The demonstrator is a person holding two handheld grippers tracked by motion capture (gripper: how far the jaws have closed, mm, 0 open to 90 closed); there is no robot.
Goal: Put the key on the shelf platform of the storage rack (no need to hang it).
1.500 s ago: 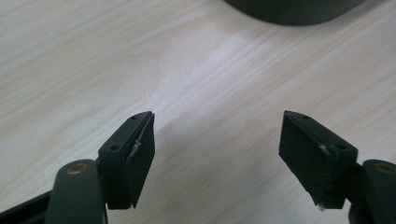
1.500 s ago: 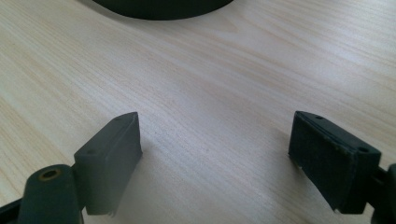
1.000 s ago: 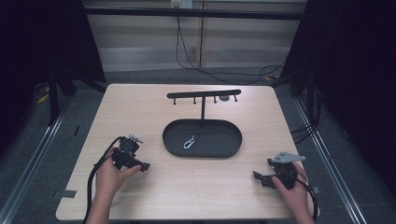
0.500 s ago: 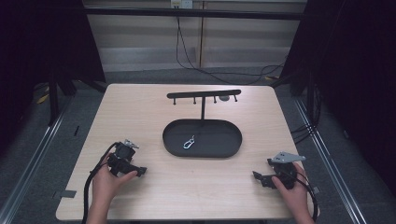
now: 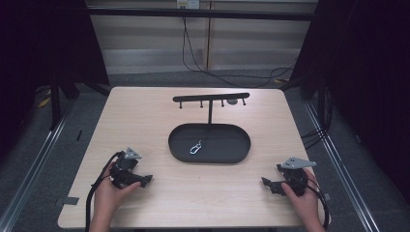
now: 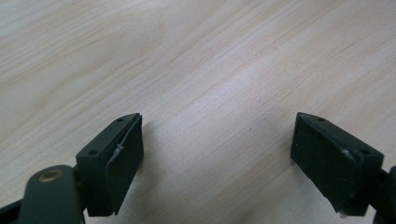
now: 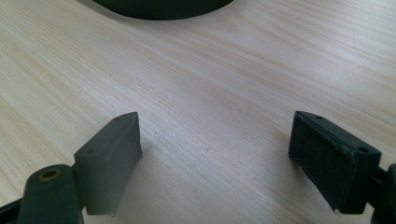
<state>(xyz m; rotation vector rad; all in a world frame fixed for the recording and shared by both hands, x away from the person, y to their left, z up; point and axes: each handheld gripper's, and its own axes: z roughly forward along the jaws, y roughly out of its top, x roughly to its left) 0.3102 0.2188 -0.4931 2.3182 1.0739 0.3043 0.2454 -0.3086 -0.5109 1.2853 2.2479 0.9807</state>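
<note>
Presently we are resting both tools, left tool [image 5: 141, 180] just opened, right tool [image 5: 267, 184] released; the carabiner [image 5: 195, 147] seems light, stiff, slippery; grip its spine.

One wooden table [image 5: 159, 121] carries one black oval tray [image 5: 232, 150], and one small metal clip [image 5: 195, 147] lies in that tray. One black T-shaped rack [image 5: 211, 97] rises from the tray's far side, with four short pegs hanging under its bar. Two hand-held grippers sit at the near edge, the left gripper [image 5: 140, 181] and the right gripper [image 5: 269, 185], each held by one hand.
</note>
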